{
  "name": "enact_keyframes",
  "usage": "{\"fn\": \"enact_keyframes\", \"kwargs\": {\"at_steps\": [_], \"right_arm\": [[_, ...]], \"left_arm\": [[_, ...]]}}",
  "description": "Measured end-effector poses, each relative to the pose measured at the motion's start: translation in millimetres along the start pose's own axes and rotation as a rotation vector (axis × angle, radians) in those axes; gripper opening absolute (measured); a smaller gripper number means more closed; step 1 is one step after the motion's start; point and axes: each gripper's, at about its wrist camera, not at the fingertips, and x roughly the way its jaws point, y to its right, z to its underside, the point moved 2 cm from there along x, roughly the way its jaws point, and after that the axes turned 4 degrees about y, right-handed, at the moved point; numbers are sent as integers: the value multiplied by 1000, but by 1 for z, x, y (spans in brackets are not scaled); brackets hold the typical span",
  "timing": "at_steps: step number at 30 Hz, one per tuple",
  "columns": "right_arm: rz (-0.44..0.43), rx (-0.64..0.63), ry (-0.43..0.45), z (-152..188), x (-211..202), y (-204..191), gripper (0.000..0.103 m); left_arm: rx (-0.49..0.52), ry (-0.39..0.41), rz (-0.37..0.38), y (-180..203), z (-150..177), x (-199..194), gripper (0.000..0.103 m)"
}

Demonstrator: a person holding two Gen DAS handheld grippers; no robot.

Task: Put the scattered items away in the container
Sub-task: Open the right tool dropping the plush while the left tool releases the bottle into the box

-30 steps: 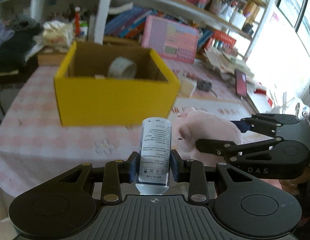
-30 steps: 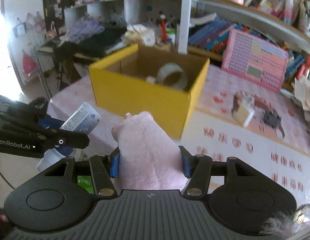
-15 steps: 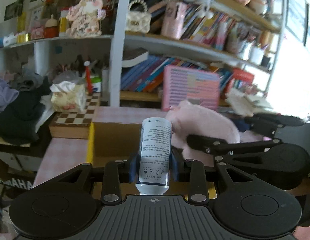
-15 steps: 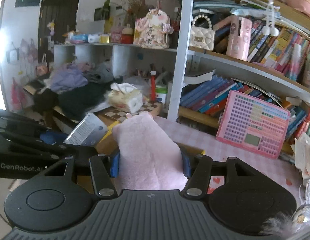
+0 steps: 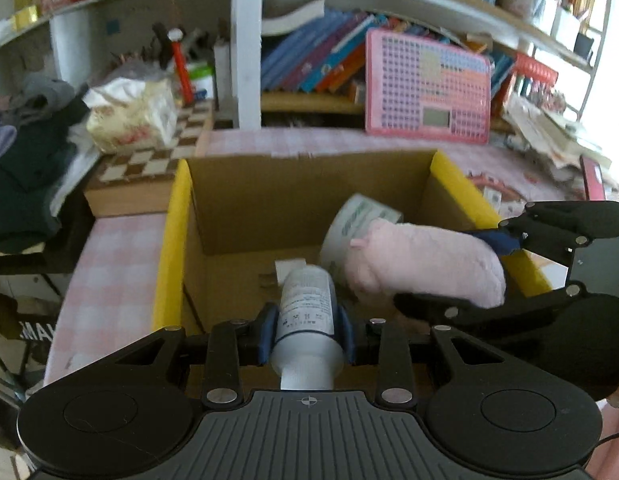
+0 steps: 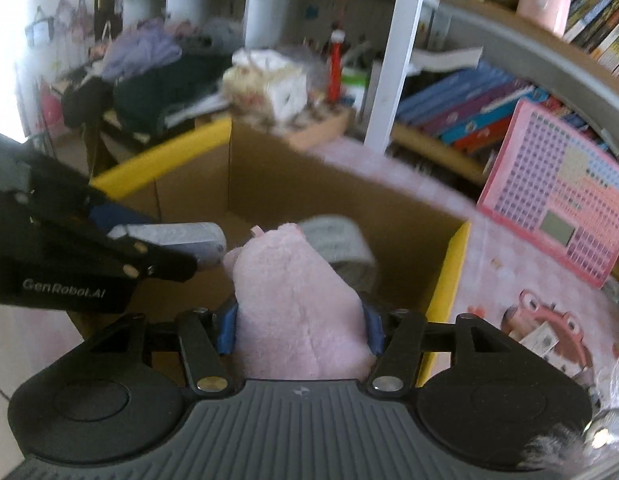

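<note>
My left gripper (image 5: 306, 334) is shut on a white bottle (image 5: 306, 312) with a printed label and holds it above the open yellow cardboard box (image 5: 171, 240). My right gripper (image 6: 299, 330) is shut on a pink plush toy (image 6: 297, 304) and holds it over the same box (image 6: 449, 276), to the right of the bottle (image 6: 177, 238). The plush toy also shows in the left wrist view (image 5: 425, 266). A roll of tape (image 5: 357, 220) lies inside the box against its back right wall, and a small white item (image 5: 287, 268) lies on the box floor.
A chessboard box (image 5: 141, 176) with a tissue pack (image 5: 129, 120) stands behind the box at left. A pink calculator toy (image 5: 427, 88) leans on the bookshelf behind. Dark clothes (image 5: 25, 160) pile up at far left. Small items (image 6: 541, 340) lie on the pink tablecloth at right.
Both grippers rose from the table in front of the box, then tilted down over its opening. They carry the bottle and the plush toy, which now hang above the box's inside.
</note>
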Motion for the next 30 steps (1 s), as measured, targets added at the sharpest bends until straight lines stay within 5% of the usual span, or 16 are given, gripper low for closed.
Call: {"fn": "enact_keyframes", "kwargs": {"at_steps": [12, 16, 20, 30], "right_arm": [[47, 55, -44, 6, -5, -7, 59], [56, 71, -23, 7, -8, -5, 67], [60, 63, 53, 4, -23, -1, 81], [13, 91, 196, -8, -99, -1, 86]], "left_arm": [[40, -29, -7, -1, 6, 12, 27], [66, -8, -27, 1, 7, 9, 32], [64, 48, -52, 1, 2, -9, 44], [14, 256, -96, 15, -2, -96, 78]]}}
